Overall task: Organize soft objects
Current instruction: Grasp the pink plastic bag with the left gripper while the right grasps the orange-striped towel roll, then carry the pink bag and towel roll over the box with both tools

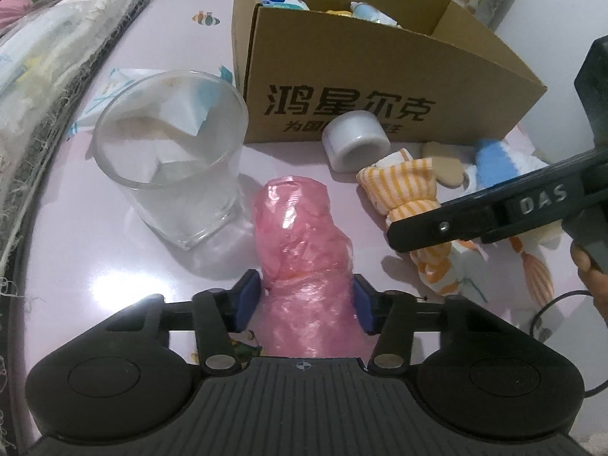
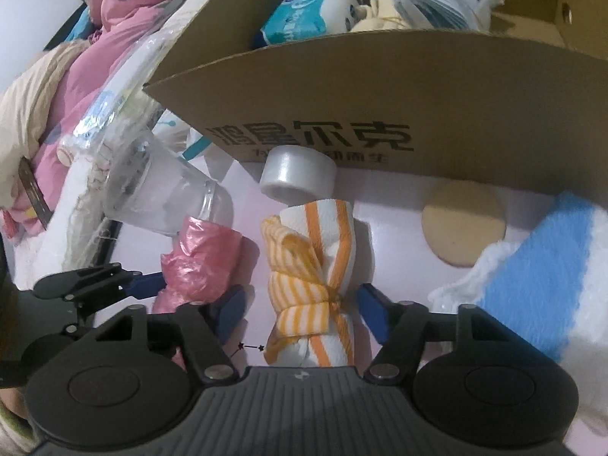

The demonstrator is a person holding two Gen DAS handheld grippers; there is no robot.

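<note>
A crumpled pink plastic bag [image 1: 304, 243] lies on the pale pink table [image 1: 114, 273]. My left gripper [image 1: 306, 304] straddles its near end, both blue pads touching its sides. An orange-striped white cloth bundle [image 2: 315, 273] lies to the right; it also shows in the left wrist view [image 1: 406, 186]. My right gripper [image 2: 300, 315] is open around the bundle, pads apart from it. The right gripper's finger [image 1: 448, 220] crosses over the bundle in the left wrist view. The pink bag also shows in the right wrist view [image 2: 205, 258].
An open cardboard box [image 1: 380, 76] with soft packs inside stands behind. A clear glass jar [image 1: 171, 152] stands left of the bag. A white tape roll [image 1: 353, 140], a round cork coaster [image 2: 463, 224] and a blue-and-white fluffy cloth [image 2: 532, 288] lie before the box. Bedding borders the left.
</note>
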